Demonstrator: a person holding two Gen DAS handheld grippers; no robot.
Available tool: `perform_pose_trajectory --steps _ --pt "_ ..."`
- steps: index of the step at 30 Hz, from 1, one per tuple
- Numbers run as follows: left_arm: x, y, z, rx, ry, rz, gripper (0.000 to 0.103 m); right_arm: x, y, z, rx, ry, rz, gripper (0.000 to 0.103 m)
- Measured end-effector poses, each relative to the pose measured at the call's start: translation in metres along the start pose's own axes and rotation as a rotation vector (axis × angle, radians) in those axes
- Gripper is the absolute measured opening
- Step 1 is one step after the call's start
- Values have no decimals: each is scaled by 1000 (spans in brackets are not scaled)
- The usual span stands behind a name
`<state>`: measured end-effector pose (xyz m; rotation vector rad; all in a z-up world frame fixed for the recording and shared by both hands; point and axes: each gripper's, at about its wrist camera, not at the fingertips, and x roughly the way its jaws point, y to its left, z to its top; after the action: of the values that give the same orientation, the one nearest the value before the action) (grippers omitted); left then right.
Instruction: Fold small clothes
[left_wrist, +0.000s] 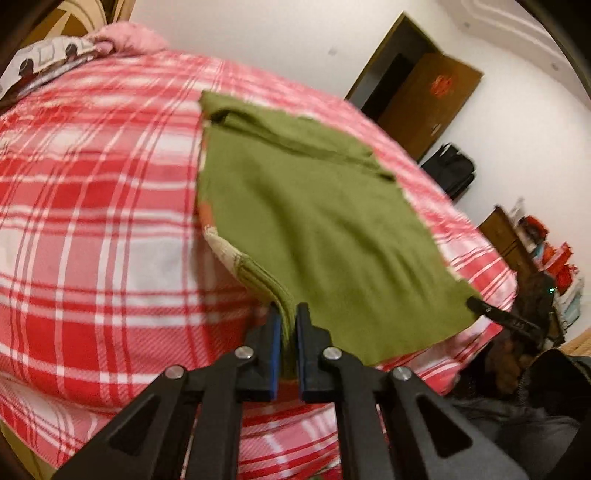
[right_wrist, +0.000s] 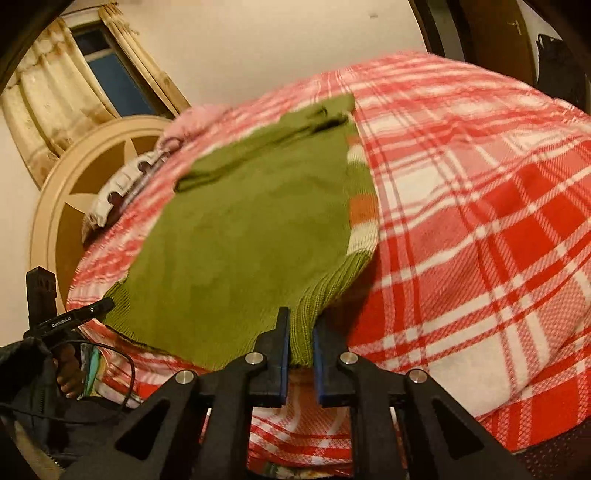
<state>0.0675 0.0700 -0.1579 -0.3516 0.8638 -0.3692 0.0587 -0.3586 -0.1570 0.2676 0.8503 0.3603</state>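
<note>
**Both hem corners gripped, bottom fold not yet made**

Jaws first: left gripper (left_wrist: 287, 314) is clamped on the sweater (left_wrist: 314, 206) hem at its near-left corner, ribbed edge pinched between the blue pads. Right gripper (right_wrist: 301, 323) is clamped on the hem too, at the near-right corner. Both narrow, cloth between the pads, hem lifted slightly off the bedspread (left_wrist: 92, 206). In the left view the right gripper's tip shows at the far end of the hem; in the right view the left one likewise.

Sweater position: lying flat along the middle of the bed, hem near, collar far.

Progress, my read:
- Sides look already folded in. The body is a narrow green rectangle, and a striped sleeve (right_wrist: 362, 206) (white/orange) peeks out from under the right edge.
- Sleeve or collar fold lies across the far end.
- Left to do: carry the hem to the far end to halve it, maybe one more fold, then flatten.

Surroundings:
- Pink blanket (left_wrist: 129, 37) and a patterned pillow (left_wrist: 48, 55) at the far-left end of the bed, near the collar but apart from it.
- Round headboard (right_wrist: 92, 158) and curtained window (right_wrist: 107, 70) beyond.
- Door (left_wrist: 428, 99), black bag (left_wrist: 450, 170) and a cluttered shelf (left_wrist: 535, 243) off the right side.

Obstructions: none on the fold path that I can see. Risk is the tucked sleeve sliding out as the hem lifts. Frames are blurred, so grip depth is hard to judge.
</note>
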Motion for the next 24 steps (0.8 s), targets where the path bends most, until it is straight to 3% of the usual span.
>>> perform_pose_trajectory --steps 13,24 --pt "-5 14 33 -69 -90 -78 7 -21 -2 32 85 -133 119 10" --pt "-5 19 90 -60 -204 -107 7 -15 13 91 41 -218 104 10"
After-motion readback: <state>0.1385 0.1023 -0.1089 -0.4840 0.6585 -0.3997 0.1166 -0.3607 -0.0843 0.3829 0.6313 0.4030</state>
